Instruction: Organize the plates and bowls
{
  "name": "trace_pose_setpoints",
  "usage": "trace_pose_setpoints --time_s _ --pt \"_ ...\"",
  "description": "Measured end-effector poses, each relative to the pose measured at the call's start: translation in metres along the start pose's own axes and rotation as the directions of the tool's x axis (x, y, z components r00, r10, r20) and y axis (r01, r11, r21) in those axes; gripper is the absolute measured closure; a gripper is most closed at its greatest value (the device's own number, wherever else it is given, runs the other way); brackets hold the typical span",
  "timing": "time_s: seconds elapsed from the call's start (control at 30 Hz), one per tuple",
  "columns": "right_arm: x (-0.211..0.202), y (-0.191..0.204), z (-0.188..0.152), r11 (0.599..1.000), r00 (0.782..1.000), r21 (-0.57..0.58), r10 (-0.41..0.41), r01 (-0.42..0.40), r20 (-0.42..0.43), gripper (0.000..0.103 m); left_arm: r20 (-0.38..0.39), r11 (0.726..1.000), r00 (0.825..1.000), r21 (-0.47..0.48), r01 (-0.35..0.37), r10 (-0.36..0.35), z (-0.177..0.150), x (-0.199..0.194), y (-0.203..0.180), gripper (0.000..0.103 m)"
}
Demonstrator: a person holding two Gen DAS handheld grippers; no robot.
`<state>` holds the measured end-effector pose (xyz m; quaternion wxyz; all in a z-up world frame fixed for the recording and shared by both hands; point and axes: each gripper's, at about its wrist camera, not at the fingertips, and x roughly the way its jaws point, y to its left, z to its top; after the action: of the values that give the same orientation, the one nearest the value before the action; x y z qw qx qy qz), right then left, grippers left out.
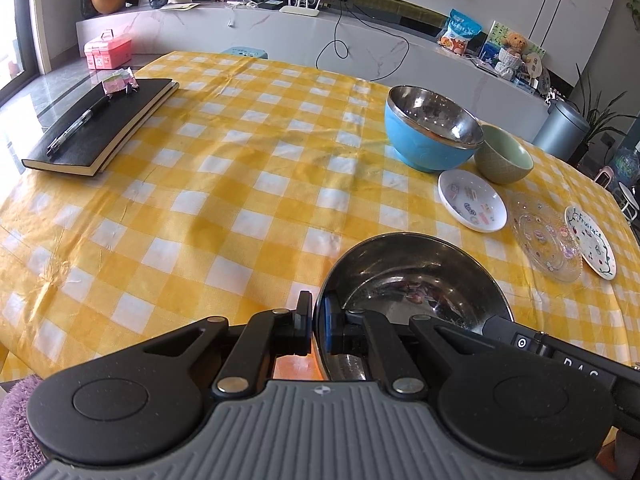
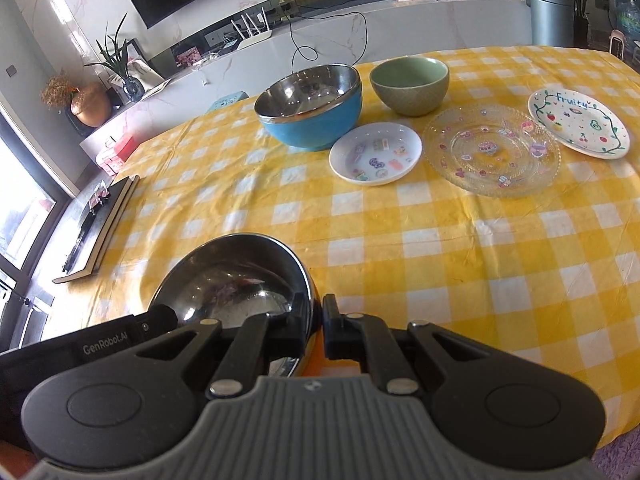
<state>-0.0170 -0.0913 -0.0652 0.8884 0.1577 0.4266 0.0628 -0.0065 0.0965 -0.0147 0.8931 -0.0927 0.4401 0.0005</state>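
Observation:
A shiny steel bowl (image 1: 416,280) (image 2: 236,276) sits near the table's front edge, held from both sides. My left gripper (image 1: 318,320) is shut on its left rim, one finger inside and one outside. On the opposite rim my right gripper (image 2: 319,320) is shut the same way. Farther back stand a blue steel-lined bowl (image 1: 430,136) (image 2: 312,104) and a green bowl (image 1: 504,154) (image 2: 410,84). In front of them lie a small white sticker plate (image 1: 472,200) (image 2: 376,152), a clear glass plate (image 1: 546,240) (image 2: 492,150) and a white "Fruity" plate (image 1: 592,242) (image 2: 578,122).
A yellow checked cloth (image 1: 224,184) (image 2: 440,248) covers the table. A black notebook (image 1: 104,126) (image 2: 100,224) with a pen lies at the far left edge. Behind the table runs a marble counter (image 1: 280,28) with a router, cables and a pink box (image 1: 108,53).

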Motion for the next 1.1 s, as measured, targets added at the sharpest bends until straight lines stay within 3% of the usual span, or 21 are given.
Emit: trace_pose_setpoints --time_s 0.27,0.47,0.6,0.87,1.1 --pt "0.002 -0.002 0.001 1.000 1.000 0.006 0.001 -0.001 -0.004 0.098 0.003 1.000 1.000 0.005 0.000 0.000 0.000 -0.001 -0.001 0.097" --pt "-0.001 0.001 0.001 1.000 1.000 -0.010 0.003 -0.003 0.021 0.093 0.012 1.000 1.000 0.008 -0.004 0.004 0.000 -0.002 -0.003 0.089" --pt "-0.006 0.003 0.002 1.000 0.999 -0.026 0.006 -0.004 0.046 0.073 0.027 1.000 1.000 -0.006 0.000 0.000 0.002 -0.006 -0.001 0.073" --pt "-0.016 0.002 0.006 0.999 0.995 -0.037 -0.005 0.009 0.097 0.067 0.055 1.000 0.998 -0.003 0.011 -0.011 0.006 -0.013 -0.002 0.058" --pt "-0.024 -0.006 0.016 0.999 0.987 -0.027 -0.036 0.041 0.154 0.060 0.083 1.000 0.997 0.005 0.010 -0.010 0.016 -0.017 -0.004 0.057"
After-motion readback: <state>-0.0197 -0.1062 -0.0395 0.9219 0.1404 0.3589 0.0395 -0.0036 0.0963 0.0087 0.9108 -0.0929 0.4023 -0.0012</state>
